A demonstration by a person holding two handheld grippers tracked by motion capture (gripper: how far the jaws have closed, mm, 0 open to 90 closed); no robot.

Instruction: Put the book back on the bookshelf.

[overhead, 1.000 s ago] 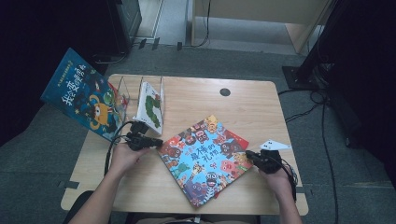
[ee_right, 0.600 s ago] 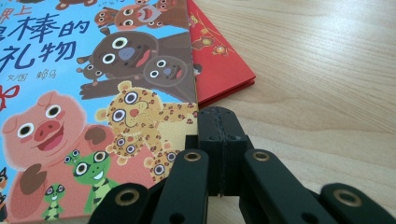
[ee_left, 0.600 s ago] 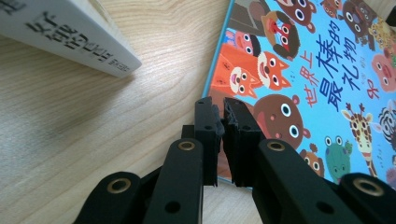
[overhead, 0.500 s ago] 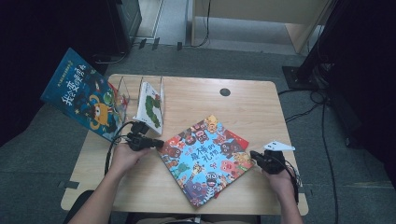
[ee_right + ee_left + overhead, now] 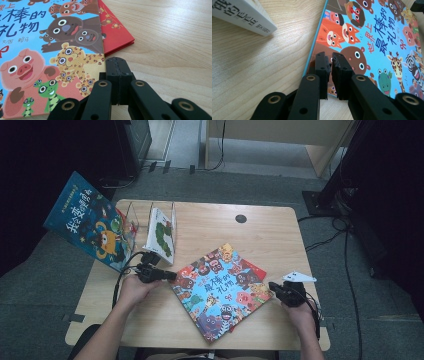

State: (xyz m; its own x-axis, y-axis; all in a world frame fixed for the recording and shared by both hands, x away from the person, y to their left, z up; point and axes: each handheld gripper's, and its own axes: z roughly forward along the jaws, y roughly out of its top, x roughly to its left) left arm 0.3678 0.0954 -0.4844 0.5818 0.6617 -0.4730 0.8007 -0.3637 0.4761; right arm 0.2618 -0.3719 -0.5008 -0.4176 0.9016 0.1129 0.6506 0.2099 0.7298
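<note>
The high view is showing the whole wooden table [image 5: 280, 240], with the animal picture book [image 5: 220, 290] lying flat and skewed near the front edge, on top of a red book [image 5: 255, 269]. Behind it, a white book [image 5: 161, 234] is standing in a clear rack [image 5: 131, 215], and a blue book [image 5: 89, 222] is leaning over the table's left edge.

The left gripper [image 5: 167, 275] is sitting at the picture book's left corner; the right gripper [image 5: 272, 287] is sitting at its right corner.

The left gripper view is adding detail: the left gripper [image 5: 330, 62] is resting over the book's edge with its jaws nearly clenched, a thin slit between them and nothing visibly pinched. The right gripper view is showing the right gripper [image 5: 117, 65] fully clenched, just beside the cover's edge; whether it is touching the cover cannot be told.

The white book is cut off in the left gripper view.
</note>
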